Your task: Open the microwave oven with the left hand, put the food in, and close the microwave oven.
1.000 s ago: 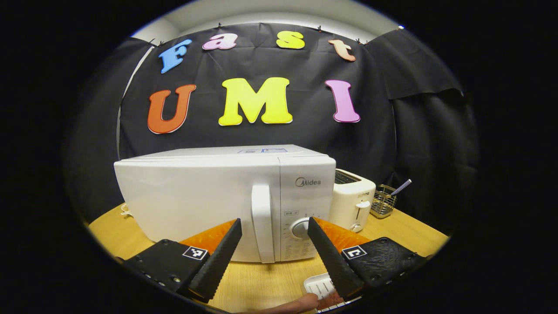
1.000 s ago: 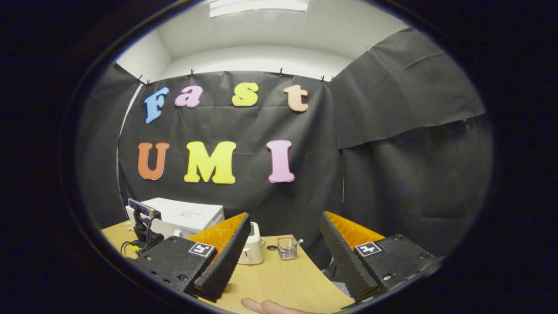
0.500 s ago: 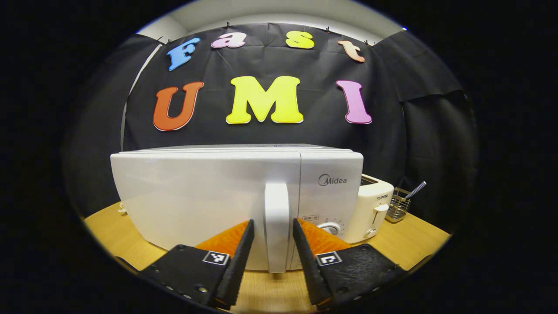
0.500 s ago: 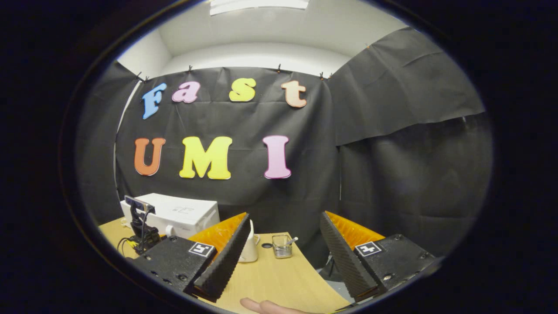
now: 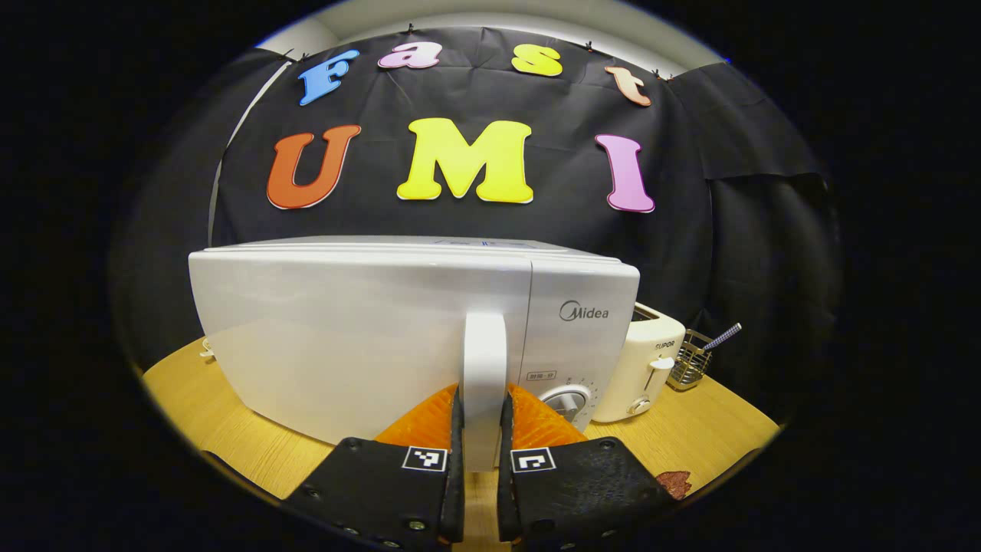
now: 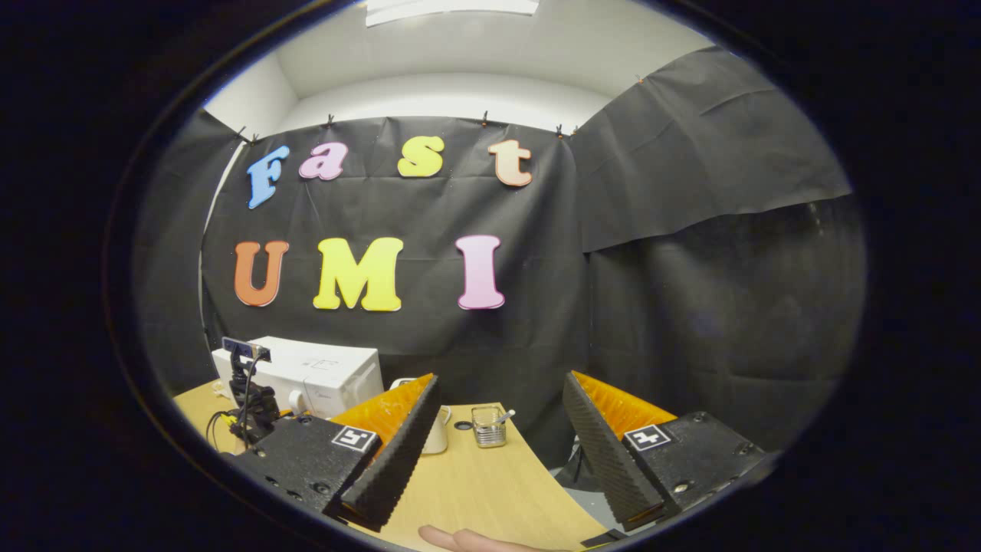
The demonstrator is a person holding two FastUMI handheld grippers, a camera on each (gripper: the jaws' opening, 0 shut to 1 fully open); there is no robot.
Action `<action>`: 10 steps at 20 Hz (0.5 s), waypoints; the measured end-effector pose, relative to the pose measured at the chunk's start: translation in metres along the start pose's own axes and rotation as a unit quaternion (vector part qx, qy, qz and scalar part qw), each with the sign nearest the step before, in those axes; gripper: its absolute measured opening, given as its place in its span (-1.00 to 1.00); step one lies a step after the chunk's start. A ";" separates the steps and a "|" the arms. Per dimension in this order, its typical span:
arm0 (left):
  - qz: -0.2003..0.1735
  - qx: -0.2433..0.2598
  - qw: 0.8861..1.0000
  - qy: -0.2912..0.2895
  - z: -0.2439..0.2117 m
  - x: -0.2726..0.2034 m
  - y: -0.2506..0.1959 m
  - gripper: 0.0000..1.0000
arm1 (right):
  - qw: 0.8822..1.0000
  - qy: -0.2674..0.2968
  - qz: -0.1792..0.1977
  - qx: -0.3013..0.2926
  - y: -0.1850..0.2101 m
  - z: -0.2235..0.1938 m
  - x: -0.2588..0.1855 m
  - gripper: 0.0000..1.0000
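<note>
Because the left gripper (image 5: 480, 460) grips only the lower end of the handle (image 5: 483, 360), a pull that is not straight outward could let the handle slip from the jaws, or drag the whole microwave (image 5: 368, 330) over the bench (image 5: 230, 445). Its jaws are nearly closed, both pressing on the handle; the door is not yet open. The right gripper (image 6: 498, 452) waits well apart with jaws wide and empty. A reddish piece, maybe the food (image 5: 674, 483), lies at the bench edge.
</note>
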State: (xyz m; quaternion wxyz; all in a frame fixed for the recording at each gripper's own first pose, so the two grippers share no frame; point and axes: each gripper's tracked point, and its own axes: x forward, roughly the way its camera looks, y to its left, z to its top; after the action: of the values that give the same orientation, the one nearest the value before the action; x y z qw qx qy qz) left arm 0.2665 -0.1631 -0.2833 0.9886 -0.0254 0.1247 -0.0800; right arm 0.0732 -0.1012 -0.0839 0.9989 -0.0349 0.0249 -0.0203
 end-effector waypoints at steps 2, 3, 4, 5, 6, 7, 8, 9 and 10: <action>0.001 -0.002 1.000 0.006 -0.001 -0.002 0.000 -0.67 | 1.000 -0.001 -0.001 -0.002 -0.004 0.001 -0.005 1.00; 0.003 -0.002 1.000 0.004 -0.001 -0.003 0.000 -0.67 | 1.000 -0.004 -0.004 -0.003 -0.007 0.002 -0.006 1.00; 0.005 0.000 1.000 0.007 -0.001 -0.003 0.000 -0.67 | 1.000 -0.006 -0.010 -0.003 -0.011 0.004 -0.008 0.87; 0.007 0.001 1.000 0.005 -0.001 -0.004 0.000 -0.67 | 1.000 -0.008 -0.013 -0.001 -0.013 0.005 -0.009 0.87; 0.007 -0.004 1.000 0.007 -0.001 -0.006 0.000 -0.67 | 1.000 -0.008 -0.011 0.002 -0.013 0.005 -0.010 1.00; 0.008 -0.005 1.000 -0.007 0.003 -0.013 0.001 -0.67 | 1.000 -0.007 -0.008 0.004 -0.011 0.004 -0.011 0.87; 0.008 -0.002 1.000 0.000 0.002 -0.016 0.001 -0.68 | 1.000 -0.008 -0.007 0.004 -0.011 0.004 -0.012 1.00; 0.007 0.004 1.000 0.001 -0.004 -0.024 0.001 -0.68 | 1.000 -0.008 -0.006 0.004 -0.012 0.004 -0.011 1.00; 0.005 0.008 1.000 -0.013 0.000 -0.029 0.003 -0.68 | 1.000 -0.007 -0.006 0.004 -0.011 0.004 -0.011 0.86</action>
State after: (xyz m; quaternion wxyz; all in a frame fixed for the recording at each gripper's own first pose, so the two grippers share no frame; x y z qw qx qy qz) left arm 0.2388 -0.1557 -0.2767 0.9907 -0.0180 0.1117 -0.0755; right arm 0.0615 -0.1119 -0.0791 0.9990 -0.0308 0.0179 -0.0259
